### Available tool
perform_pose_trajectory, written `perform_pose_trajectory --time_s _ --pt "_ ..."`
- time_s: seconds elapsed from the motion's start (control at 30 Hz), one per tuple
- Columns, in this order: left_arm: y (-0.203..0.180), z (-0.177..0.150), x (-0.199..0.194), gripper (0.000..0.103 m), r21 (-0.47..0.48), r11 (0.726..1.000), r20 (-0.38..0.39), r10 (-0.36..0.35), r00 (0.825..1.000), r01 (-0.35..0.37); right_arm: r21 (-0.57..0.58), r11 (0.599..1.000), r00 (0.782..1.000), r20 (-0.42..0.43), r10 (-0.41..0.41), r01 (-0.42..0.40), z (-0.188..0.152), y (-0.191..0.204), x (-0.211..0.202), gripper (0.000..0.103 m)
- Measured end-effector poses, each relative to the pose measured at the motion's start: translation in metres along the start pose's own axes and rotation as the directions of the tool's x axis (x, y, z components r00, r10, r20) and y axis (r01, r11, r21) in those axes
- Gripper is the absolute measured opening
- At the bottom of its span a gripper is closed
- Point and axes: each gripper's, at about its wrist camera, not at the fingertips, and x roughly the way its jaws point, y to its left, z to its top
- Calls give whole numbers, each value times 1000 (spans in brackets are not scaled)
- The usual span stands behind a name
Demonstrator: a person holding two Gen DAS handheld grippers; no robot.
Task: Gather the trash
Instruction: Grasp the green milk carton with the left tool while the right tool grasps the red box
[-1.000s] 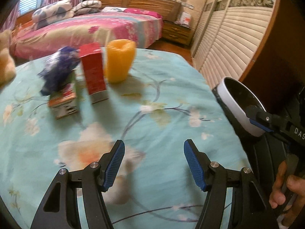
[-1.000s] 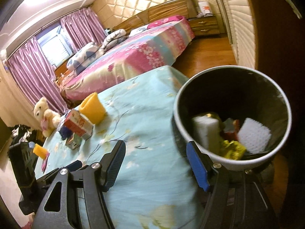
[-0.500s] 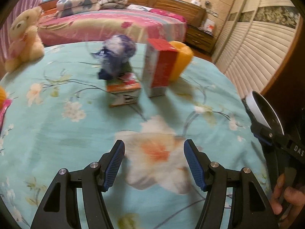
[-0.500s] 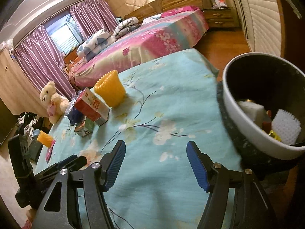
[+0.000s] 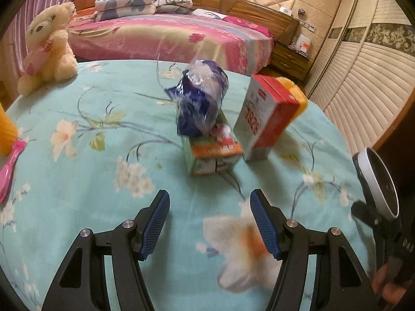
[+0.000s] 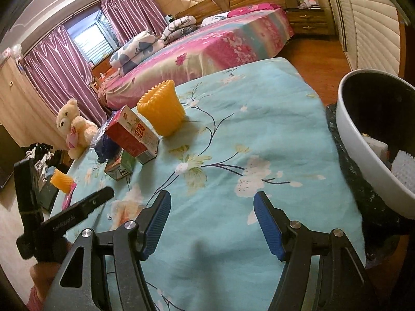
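Note:
A crumpled blue and clear plastic wrapper (image 5: pixel 201 103) lies on top of a small green and orange carton (image 5: pixel 211 155), with a red and white box (image 5: pixel 267 119) upright beside it on the teal floral tablecloth (image 5: pixel 103 134). My left gripper (image 5: pixel 208 223) hangs open over the cloth, just short of the carton, nothing between its blue pads. My right gripper (image 6: pixel 211 224) is open too, above bare cloth. The white-rimmed trash bin (image 6: pixel 368 140) stands at the table's right edge, holding several items, a white brush (image 6: pixel 403 167) among them. The red box (image 6: pixel 132 133) and carton (image 6: pixel 120 164) lie far left of the right gripper.
A yellow ribbed cup (image 6: pixel 163 110) stands behind the red box. A teddy bear (image 5: pixel 49 49) sits at the far left edge. A second yellow cup (image 6: pixel 61 180) and a pink brush (image 5: pixel 10 165) lie at the left. A bed (image 5: pixel 168 36) fills the room beyond.
Both views have swung left. The wrapper, carton and red box now sit centred ahead of my left gripper. The bin has slid to the right edge of the right wrist view.

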Motion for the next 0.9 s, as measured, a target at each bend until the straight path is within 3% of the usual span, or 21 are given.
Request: perform_pose_trajectory --time_s 0.4,0.43,0.47,0.5,0.67,0.8,0.9 --pt "-1 35 44 64 12 1000 14 19 1000 -20 -20 1000 1000 -3 17 -17 11 13 19 65" --pt "-1 36 47 63 13 1000 12 20 1000 -20 -21 1000 1000 -4 18 -18 11 14 20 65" --pt "1 36 49 51 10 1000 11 5 1000 -5 -21 1000 1000 -5 19 -19 12 16 21 64" --pt "3 36 51 52 6 1000 7 -6 1000 6 -22 1000 1000 -5 19 -19 12 16 22 63" --pt "20 28 39 51 -11 999 30 -30 999 31 -37 999 1000 -17 26 -27 14 27 31 59" --pt "46 18 20 51 -57 992 20 -113 993 114 -69 996 998 -38 45 -48 16 44 43 57" --pt "67 10 11 51 -60 992 2 -114 993 114 -93 994 997 -44 61 -65 17 57 50 57"
